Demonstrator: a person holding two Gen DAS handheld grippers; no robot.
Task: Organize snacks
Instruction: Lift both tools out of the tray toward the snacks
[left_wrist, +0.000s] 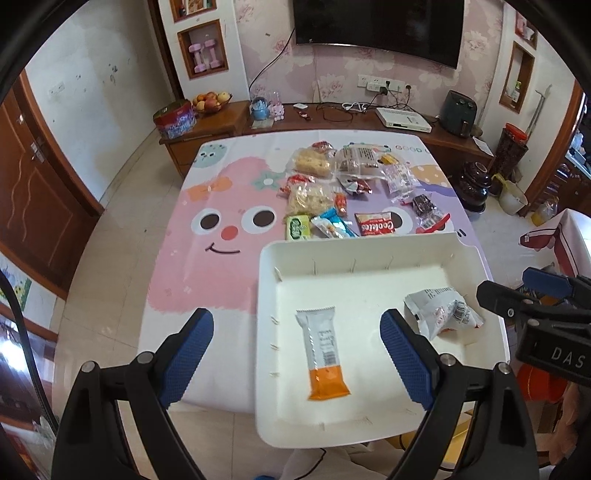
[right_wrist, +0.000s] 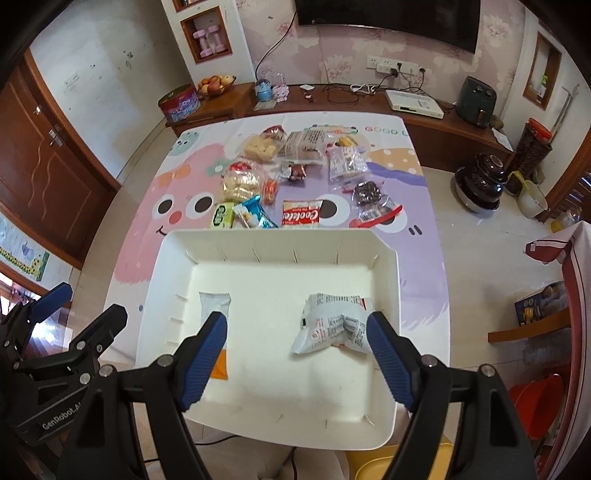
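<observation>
While you hold both grippers low over the near edge of the table, each one points forward and down at a white plastic bin (left_wrist: 369, 254). Your left gripper (left_wrist: 297, 354) has its jaws spread wide and holds nothing; a flat snack bar (left_wrist: 323, 350), silver with an orange end, lies on the bin floor between its blue ribbed pads. Your right gripper (right_wrist: 297, 356) is likewise spread wide and empty, hovering above a crumpled white packet (right_wrist: 334, 323) that rests on the bin floor near the right pad. The bin is shallow and rectangular, with smooth walls, rounded corners and small ribs along the inside. It sits on a glossy tablecloth (left_wrist: 207, 266) printed with pink and purple cartoon faces. Beyond the bin's far wall, the remaining snacks (left_wrist: 354, 184) lie loose on the cloth: clear bags of pale puffed pieces, a red cookie packet (left_wrist: 375, 223), a small green packet (left_wrist: 296, 227) and a blue wrapper (left_wrist: 334, 223).
</observation>
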